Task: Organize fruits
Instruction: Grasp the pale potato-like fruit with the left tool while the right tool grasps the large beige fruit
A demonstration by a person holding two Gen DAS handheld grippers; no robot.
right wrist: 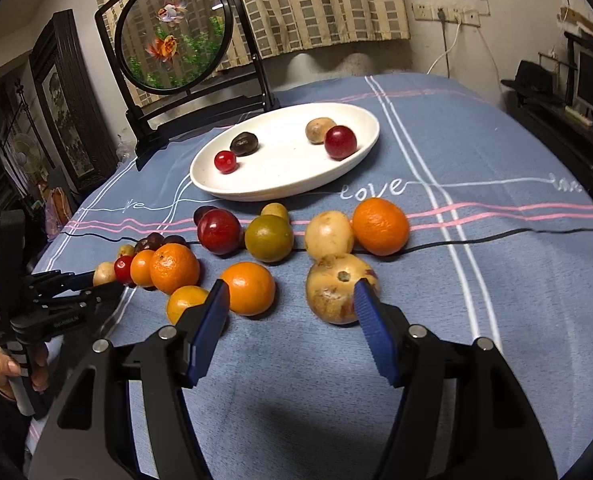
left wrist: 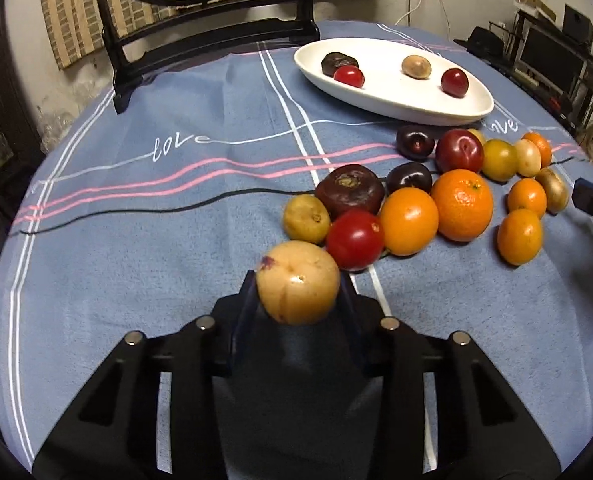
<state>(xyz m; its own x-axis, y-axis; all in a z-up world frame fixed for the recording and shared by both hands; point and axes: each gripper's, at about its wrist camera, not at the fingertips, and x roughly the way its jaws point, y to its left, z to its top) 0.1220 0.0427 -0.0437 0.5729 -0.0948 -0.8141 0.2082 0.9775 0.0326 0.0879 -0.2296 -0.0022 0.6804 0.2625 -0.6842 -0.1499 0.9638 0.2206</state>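
Pale yellow fruit (left wrist: 297, 282) pinched between the left gripper (left wrist: 298, 300)'s two fingers, at their tips.

Just past those fingertips sits a red tomato (left wrist: 355, 239); farther ahead, the white oval plate (left wrist: 416, 108) holds four small fruits. The right gripper (right wrist: 290, 308) spreads wide, empty, its right pad (right wrist: 370, 320) beside a blotchy tan fruit (right wrist: 334, 288).

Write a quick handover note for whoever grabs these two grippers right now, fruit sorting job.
Left gripper: shut on a tan fruit, at the near end of the pile.
Right gripper: open, empty, its right finger beside a blotchy tan fruit.
White plate: four fruits on it, two red, one dark, one tan.
Left: the oranges, plums and the rest, all on the blue cloth.
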